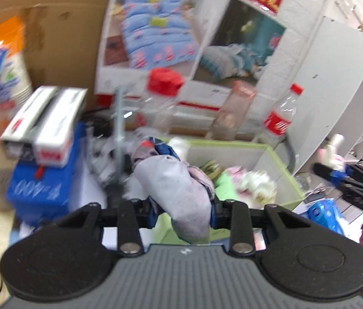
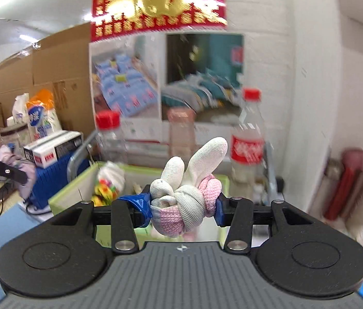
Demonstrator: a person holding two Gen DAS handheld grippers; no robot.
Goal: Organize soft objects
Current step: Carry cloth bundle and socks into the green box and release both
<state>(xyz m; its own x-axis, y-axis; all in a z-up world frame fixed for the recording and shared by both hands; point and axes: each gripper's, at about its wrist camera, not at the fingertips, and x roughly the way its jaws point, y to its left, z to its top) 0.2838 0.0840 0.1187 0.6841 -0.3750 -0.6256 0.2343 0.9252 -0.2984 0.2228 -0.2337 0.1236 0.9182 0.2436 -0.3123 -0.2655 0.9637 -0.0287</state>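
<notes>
With each pair of tongs clamped on a soft item above the green-rimmed open box (image 1: 282, 170), the step in hand looks like carrying: the left gripper (image 1: 185, 212) pinches a rolled grey cloth bundle (image 1: 179, 188), the right gripper (image 2: 182, 206) a knotted pink-and-white knit glove (image 2: 184, 200). Next, I judge, each needs a chosen resting place and a gentle release. Motion blur smears the bottles beyond, and the box's contents below the tongs are hard to identify.

Three plastic bottles (image 2: 248, 139) stand before a bedding poster (image 2: 166, 77).
</notes>
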